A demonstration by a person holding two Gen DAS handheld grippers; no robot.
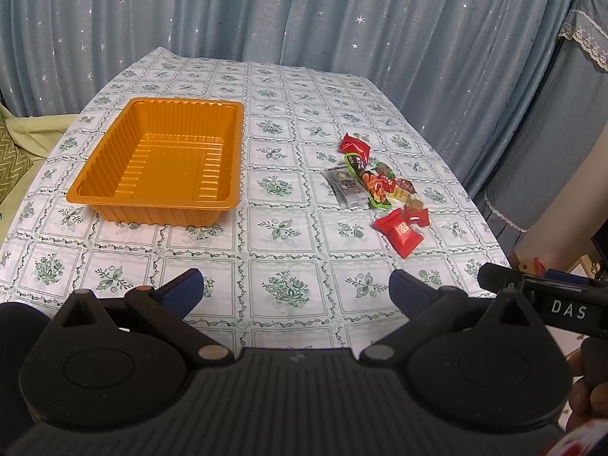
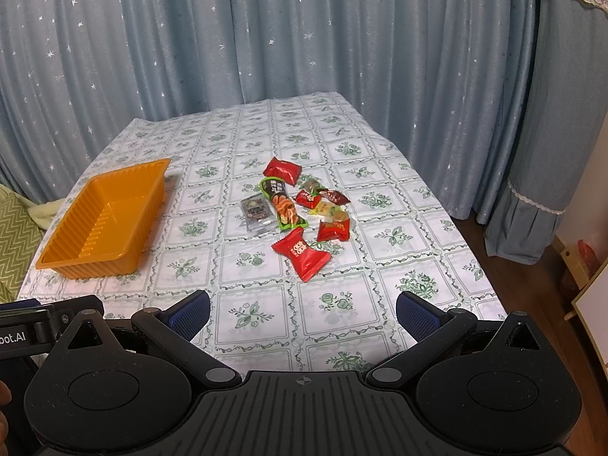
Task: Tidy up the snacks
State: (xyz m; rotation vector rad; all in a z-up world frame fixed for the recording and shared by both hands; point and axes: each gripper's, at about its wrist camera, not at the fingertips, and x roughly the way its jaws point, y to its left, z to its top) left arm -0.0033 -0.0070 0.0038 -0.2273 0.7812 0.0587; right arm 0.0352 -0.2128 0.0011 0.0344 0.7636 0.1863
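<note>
From the left wrist view, the left gripper (image 1: pixel 294 290) hangs low over the near edge of the table (image 1: pixel 288 235), its blue-padded fingers (image 1: pixel 182 292) spread wide apart with nothing between them. The orange tray (image 1: pixel 159 157) sits on the floral tablecloth ahead and to the left; its ribbed interior holds nothing. To the right of the tray, well apart from it, lies the heap of snacks (image 1: pixel 374 186): a red packet (image 1: pixel 355 146) at the far end, a long green-edged packet (image 1: pixel 366 180) in the middle, a clear dark-printed sachet (image 1: pixel 345 186) on the side nearest the tray, and a red wrapped sweet (image 1: pixel 401 233) at the near end. Part of the right gripper (image 1: pixel 547 300) shows at the right edge.

From the right wrist view, the right gripper (image 2: pixel 303 313) also has its fingers (image 2: pixel 418 317) wide apart and empty. The orange tray (image 2: pixel 106 220) stands at the left, bare inside. The snacks (image 2: pixel 300 212) lie right of the tray, none touching it, with several small sweets (image 2: pixel 326 205) on the side farthest from the tray. A blue starred curtain (image 2: pixel 304 38) hangs behind the table.
</note>
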